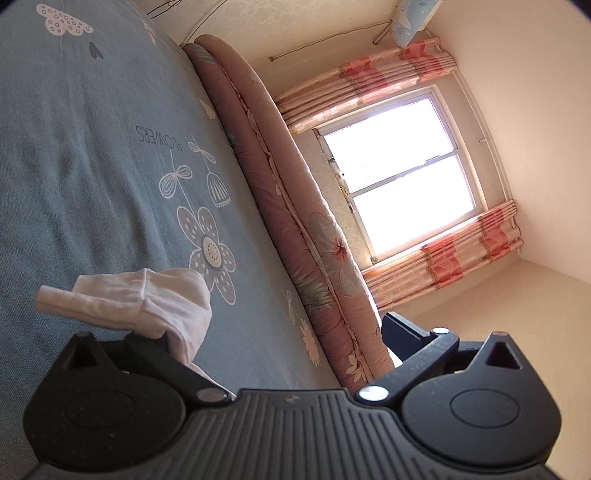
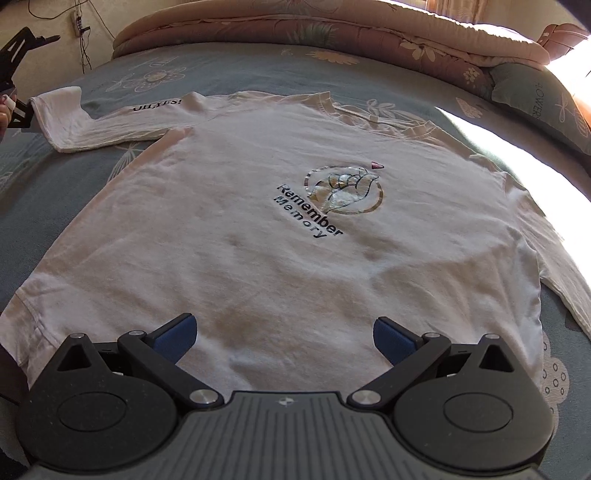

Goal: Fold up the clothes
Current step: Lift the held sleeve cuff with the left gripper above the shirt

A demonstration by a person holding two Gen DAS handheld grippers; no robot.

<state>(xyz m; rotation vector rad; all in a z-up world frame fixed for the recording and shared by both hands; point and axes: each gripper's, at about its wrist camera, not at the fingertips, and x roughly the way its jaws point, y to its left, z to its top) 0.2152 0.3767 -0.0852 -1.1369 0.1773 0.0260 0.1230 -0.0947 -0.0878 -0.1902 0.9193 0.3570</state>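
Nearest in the right wrist view, the right claw (image 2: 284, 339) hangs with its blue pads wide apart just above the hem of the white long-sleeved shirt (image 2: 258, 229), gripping nothing. The shirt lies spread flat, print side up, on the blue flowered bed sheet (image 2: 48, 192), collar toward the rolled quilt (image 2: 332, 33) at the far side. Its left sleeve (image 2: 85, 122) stretches outward, and at the cuff (image 1: 140, 299) the left claw (image 1: 280, 343) stands with its fingers spread; one finger touches the cuff cloth, though whether any is pinned I cannot tell. By my judgement the sleeve is the matter in hand: either being laid out straight or about to be carried across the body. Either way, the cuff calls for a firm pinch.
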